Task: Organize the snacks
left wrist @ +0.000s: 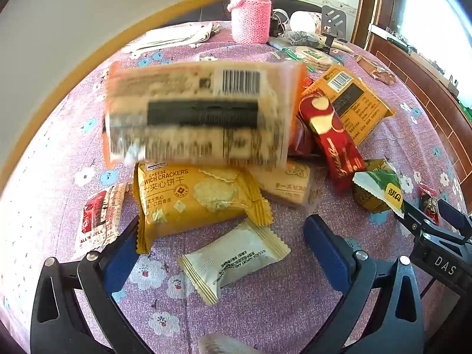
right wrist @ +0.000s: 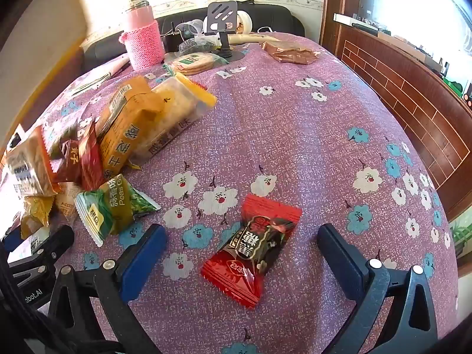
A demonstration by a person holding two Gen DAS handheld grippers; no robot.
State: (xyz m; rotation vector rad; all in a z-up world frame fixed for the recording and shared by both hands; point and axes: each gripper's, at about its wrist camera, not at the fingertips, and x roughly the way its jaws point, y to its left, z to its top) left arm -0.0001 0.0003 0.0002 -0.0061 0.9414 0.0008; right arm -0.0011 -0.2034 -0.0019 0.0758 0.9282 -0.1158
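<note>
Right wrist view: red candy packet (right wrist: 252, 250) lies flat on the flowered bench (right wrist: 295, 147) between the wide-apart fingers of the empty right claw (right wrist: 242, 259); it looks light, crinkly and slippery, so pinch across the padded middle, not the crimped ends. Left claw (left wrist: 221, 253), also spread and empty, straddles one white biscuit packet (left wrist: 234, 261), near one yellow cheese cracker pack (left wrist: 194, 200) and one blurred orange-edged packet (left wrist: 200, 112).

Bare tablecloth (right wrist: 295, 135) lies open right of the snack pile (right wrist: 97, 153), save one red candy packet (right wrist: 253, 247).
</note>
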